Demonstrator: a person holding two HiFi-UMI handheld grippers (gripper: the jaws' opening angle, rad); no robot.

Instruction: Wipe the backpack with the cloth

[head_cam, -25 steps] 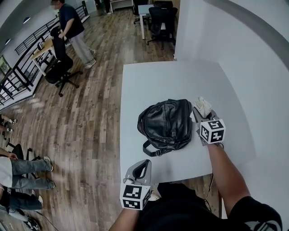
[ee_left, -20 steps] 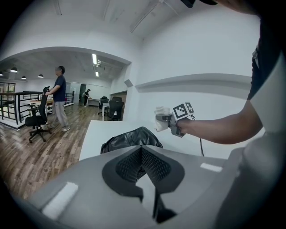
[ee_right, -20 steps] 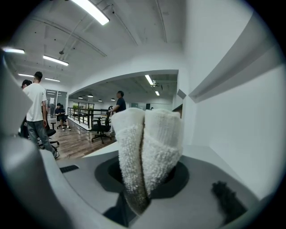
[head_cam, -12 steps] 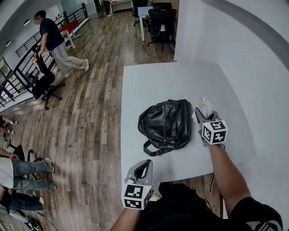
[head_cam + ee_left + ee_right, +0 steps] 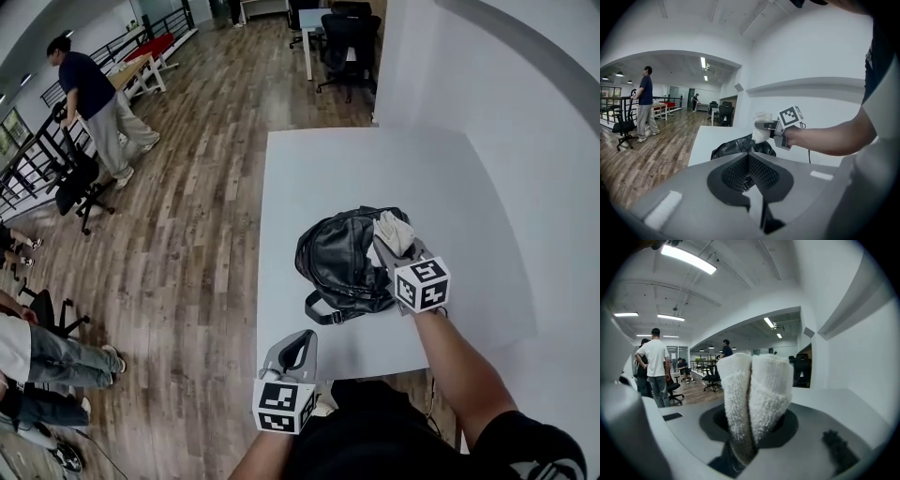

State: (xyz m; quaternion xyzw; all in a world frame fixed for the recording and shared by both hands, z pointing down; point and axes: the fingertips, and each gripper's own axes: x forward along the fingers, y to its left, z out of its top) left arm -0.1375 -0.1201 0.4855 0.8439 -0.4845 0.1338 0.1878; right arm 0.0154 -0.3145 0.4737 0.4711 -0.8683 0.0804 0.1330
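Observation:
A black leather backpack (image 5: pixel 342 262) lies flat in the middle of the white table (image 5: pixel 375 169), its strap loop (image 5: pixel 323 311) toward the near edge. My right gripper (image 5: pixel 390 242) is shut on a folded white cloth (image 5: pixel 395 232), holding it over the backpack's right upper part. In the right gripper view the cloth (image 5: pixel 754 394) fills the space between the jaws and hides the bag. My left gripper (image 5: pixel 292 354) hangs shut and empty off the table's near edge, well short of the backpack (image 5: pixel 736 147). From there I see the cloth (image 5: pixel 761 133) at the bag's top.
A white wall (image 5: pixel 525 112) runs along the table's right side. Wooden floor (image 5: pixel 187 234) lies to the left. A person (image 5: pixel 89 98) stands by an office chair (image 5: pixel 70 183) far off at the left; seated people's legs (image 5: pixel 47 361) are at the left edge.
My right gripper has carried the cloth left, from beside the backpack to over its right upper part. The left gripper has stayed put. The person in the background walked on.

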